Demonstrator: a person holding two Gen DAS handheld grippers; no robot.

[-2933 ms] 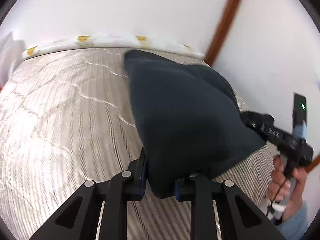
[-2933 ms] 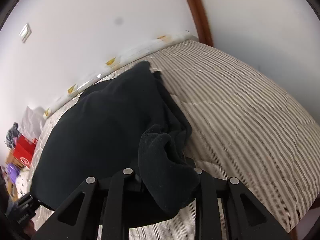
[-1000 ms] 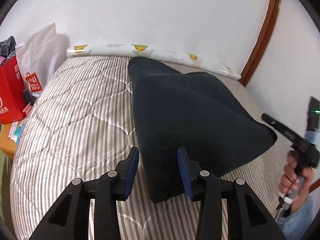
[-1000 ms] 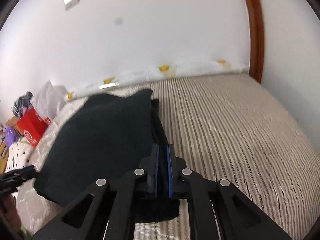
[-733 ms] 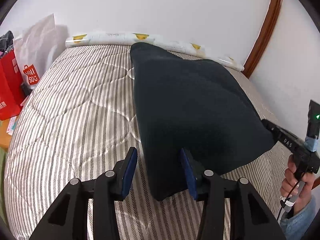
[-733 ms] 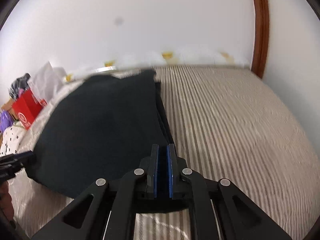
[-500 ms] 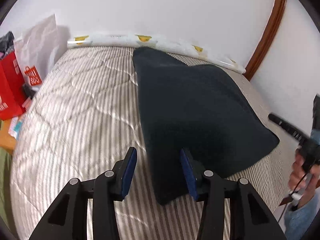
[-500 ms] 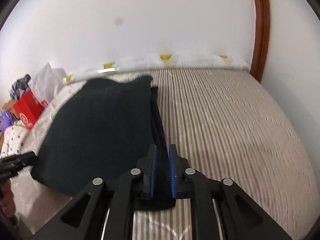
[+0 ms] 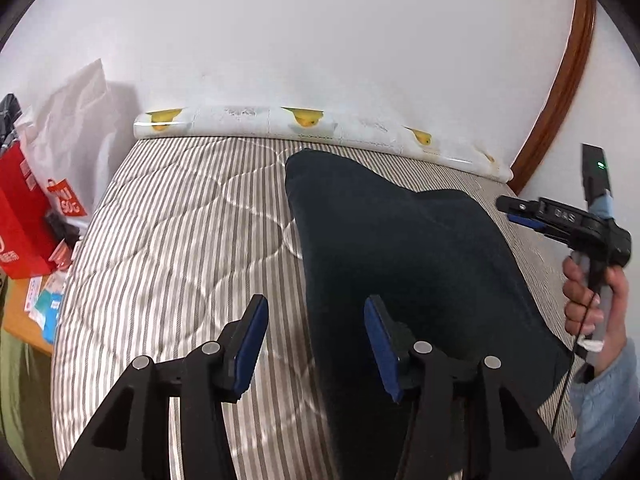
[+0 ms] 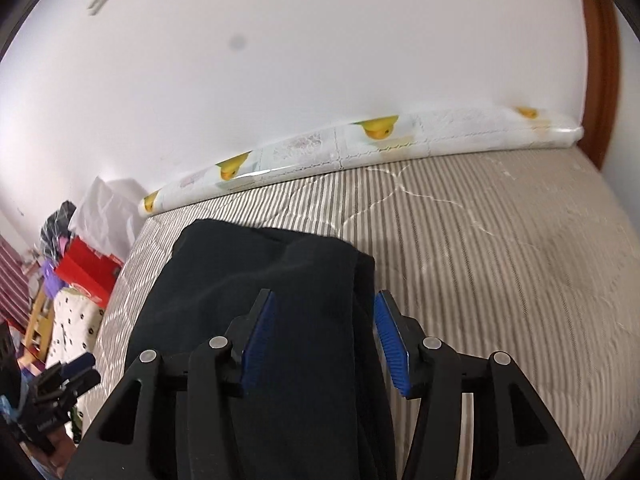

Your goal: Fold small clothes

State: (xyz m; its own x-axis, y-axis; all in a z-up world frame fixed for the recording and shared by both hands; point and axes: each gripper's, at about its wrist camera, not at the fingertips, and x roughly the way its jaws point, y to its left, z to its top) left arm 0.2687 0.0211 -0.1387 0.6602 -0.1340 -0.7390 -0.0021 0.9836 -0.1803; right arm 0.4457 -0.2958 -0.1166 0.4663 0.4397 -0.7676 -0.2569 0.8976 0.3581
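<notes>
A: Striped bed [image 9: 168, 248] is filling the view, with a duck-print roll [image 9: 320, 128] lying against the wall.

B: The dark garment [image 9: 408, 264] is lying folded on it.

A: Left gripper [image 9: 316, 340] is hovering, fingers apart, gripping nothing.

B: Right gripper [image 10: 324, 336] is hanging over the garment's edge, fingers spread too.

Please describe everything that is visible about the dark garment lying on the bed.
The dark garment is black or very dark navy, of soft, matte, fleece-like cloth. It lies folded on the striped quilted bed cover, with layered edges showing along one side and a pointed corner toward the wall. The left gripper and the right gripper are both open over its near corners; neither clamps the cloth.
</notes>
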